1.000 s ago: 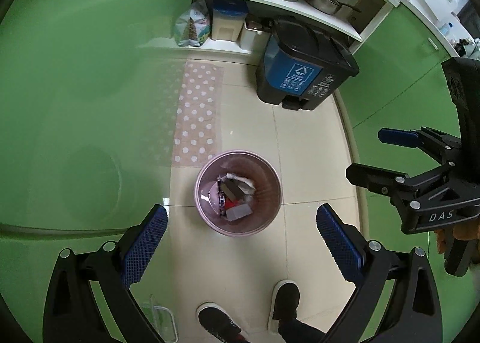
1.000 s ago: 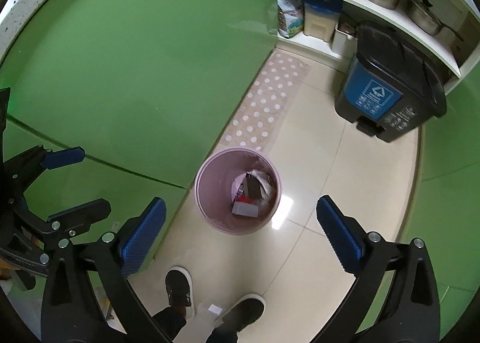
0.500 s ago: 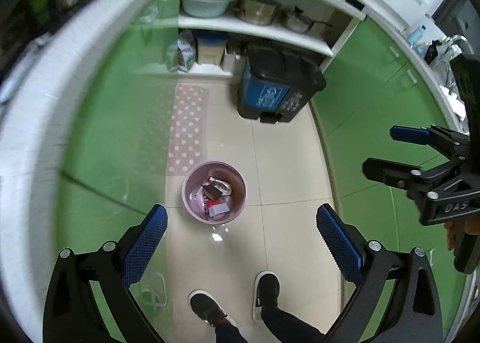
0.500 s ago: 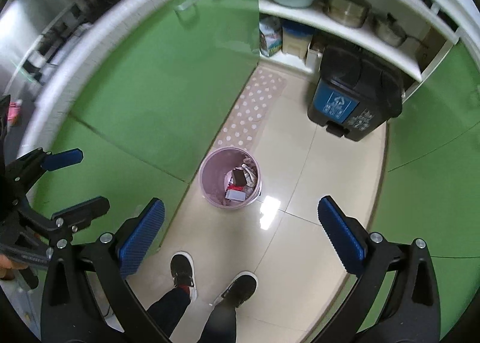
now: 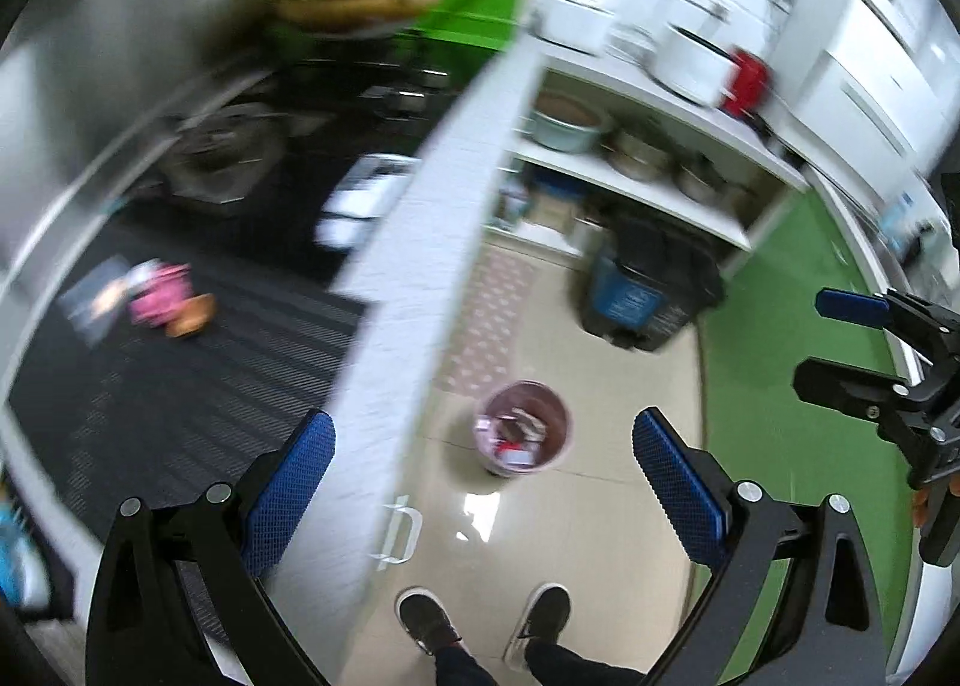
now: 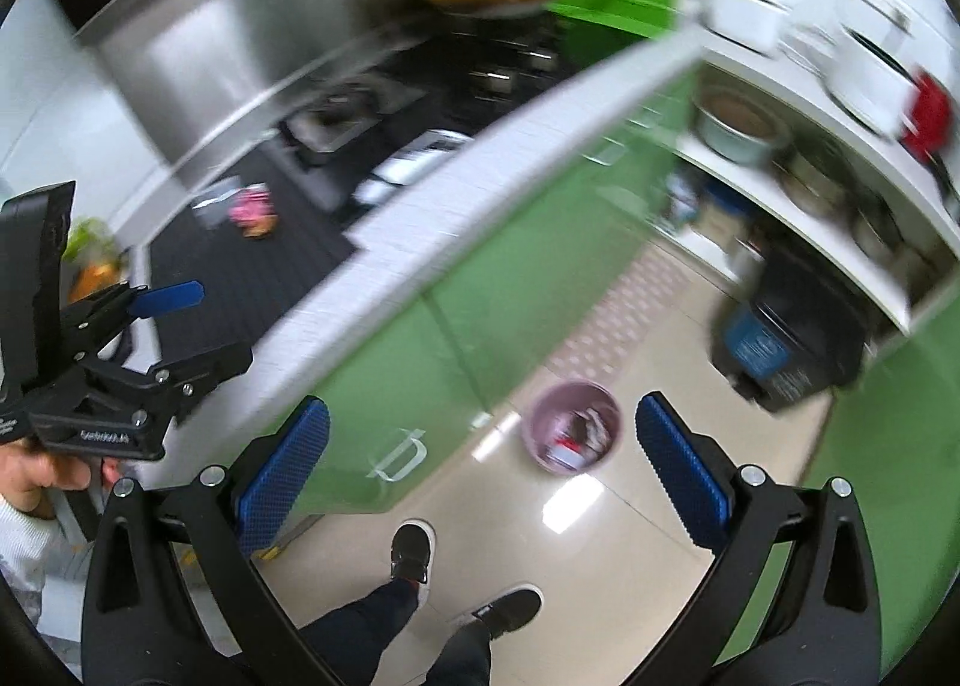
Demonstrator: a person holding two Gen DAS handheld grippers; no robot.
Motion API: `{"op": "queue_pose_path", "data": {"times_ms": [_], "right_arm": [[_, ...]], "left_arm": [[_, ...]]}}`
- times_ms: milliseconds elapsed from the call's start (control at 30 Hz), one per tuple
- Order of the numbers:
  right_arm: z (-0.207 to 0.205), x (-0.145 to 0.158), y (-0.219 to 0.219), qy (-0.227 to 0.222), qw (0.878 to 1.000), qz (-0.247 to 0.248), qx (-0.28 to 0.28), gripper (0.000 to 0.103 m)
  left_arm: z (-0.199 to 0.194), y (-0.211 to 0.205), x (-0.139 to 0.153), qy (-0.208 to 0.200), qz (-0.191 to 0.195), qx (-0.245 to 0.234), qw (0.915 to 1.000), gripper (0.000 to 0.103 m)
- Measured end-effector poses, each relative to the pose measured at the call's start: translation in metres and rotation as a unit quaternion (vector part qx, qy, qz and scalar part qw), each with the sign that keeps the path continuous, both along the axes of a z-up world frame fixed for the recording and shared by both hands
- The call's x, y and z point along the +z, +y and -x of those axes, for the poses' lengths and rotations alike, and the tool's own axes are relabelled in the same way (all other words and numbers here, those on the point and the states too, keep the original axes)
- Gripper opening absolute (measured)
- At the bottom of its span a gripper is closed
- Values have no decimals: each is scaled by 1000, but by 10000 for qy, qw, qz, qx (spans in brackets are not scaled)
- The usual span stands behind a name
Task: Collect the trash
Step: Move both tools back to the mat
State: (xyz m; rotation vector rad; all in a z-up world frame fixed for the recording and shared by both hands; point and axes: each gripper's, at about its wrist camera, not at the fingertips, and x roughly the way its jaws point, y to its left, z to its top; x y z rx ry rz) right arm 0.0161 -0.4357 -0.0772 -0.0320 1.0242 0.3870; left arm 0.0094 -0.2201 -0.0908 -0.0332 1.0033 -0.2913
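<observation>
While both views blur, the left gripper [image 5: 483, 482] and right gripper [image 6: 483, 461] stand spread, holding nothing. Beyond, the pink wastebasket [image 5: 521, 435] of trash sits on floor tile (shoes nearer). Only the right view shows green cabinet fronts [image 6: 480, 290] beneath the countertop.

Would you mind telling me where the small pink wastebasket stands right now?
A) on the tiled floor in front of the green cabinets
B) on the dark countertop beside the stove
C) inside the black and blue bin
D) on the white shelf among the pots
A: the pink wastebasket stands on the tiled floor by the green cabinets, some way short of the black and blue bin.
</observation>
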Motion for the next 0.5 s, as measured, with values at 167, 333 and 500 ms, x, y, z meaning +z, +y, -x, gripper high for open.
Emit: {"op": "queue_pose_path", "data": {"times_ms": [167, 333, 500], "right_arm": [[-8, 9, 68, -77, 9975, -76, 702, 100], [-17, 11, 123, -89, 9949, -114, 1001, 100], [-30, 10, 173, -113, 9935, -76, 1133, 100]], "left_arm": [[16, 82, 13, -89, -156, 762, 9969, 96], [14, 144, 23, -75, -238, 1134, 9932, 96], [-1, 185, 23, -80, -278, 1253, 9917, 96]]}}
